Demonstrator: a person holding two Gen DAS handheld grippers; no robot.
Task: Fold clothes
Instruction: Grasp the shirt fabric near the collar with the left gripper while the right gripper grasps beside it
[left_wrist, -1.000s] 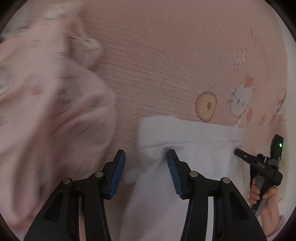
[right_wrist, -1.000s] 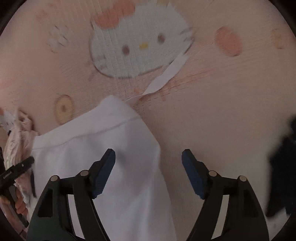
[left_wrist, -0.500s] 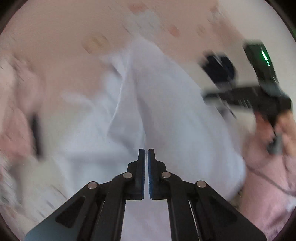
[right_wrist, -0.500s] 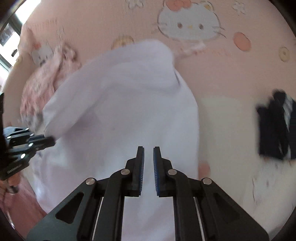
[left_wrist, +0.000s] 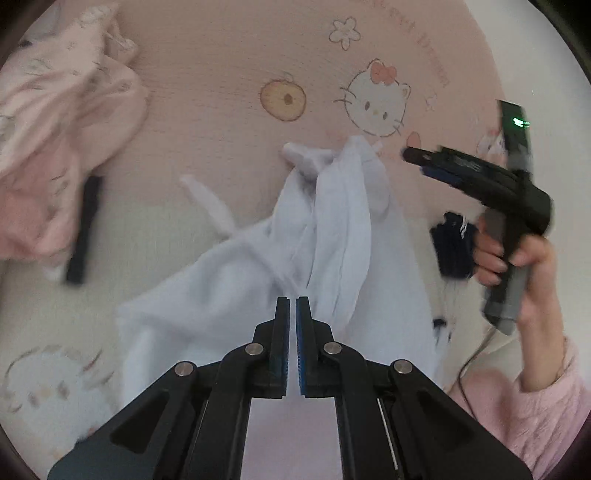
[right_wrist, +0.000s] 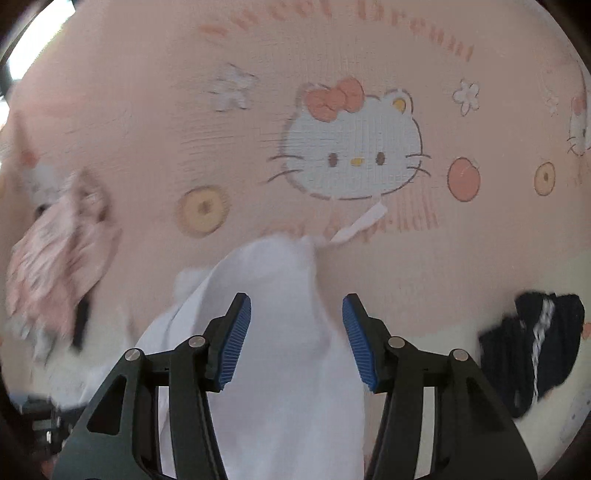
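White cloth, the garment (left_wrist: 332, 236), is bunched and lifted above the pink mat (left_wrist: 221, 66). In the left wrist view it runs from a peak near the cat print (left_wrist: 375, 99) down to the left gripper (left_wrist: 291, 314). 1 second earlier the garment lay flat on the mat with a straight hem, and both grippers stood open over it. Half a second earlier both were closed.

Left gripper: the jaws are closed with only a thin slit between the blue pads (left_wrist: 303, 332). The cloth appears to be pinched there, since folds converge on the tips, but the pinch point itself is hidden by the pads.

Right gripper (right_wrist: 297, 332): the jaws are opening and now stand about half apart. White cloth is seen between them, but the pads are not pressed on it; that edge is judged released. In the left wrist view this gripper is held in a hand (left_wrist: 509, 258) above and to the right of the garment, clear of the cloth.

Consequence for the task: the garment is held on 1 side only, so no fold is complete. The free edge must be laid or regripped before a crease can be set.

Other items: a pink garment (left_wrist: 55, 129) lies well to the left, and a dark garment (right_wrist: 532, 343) to the right.
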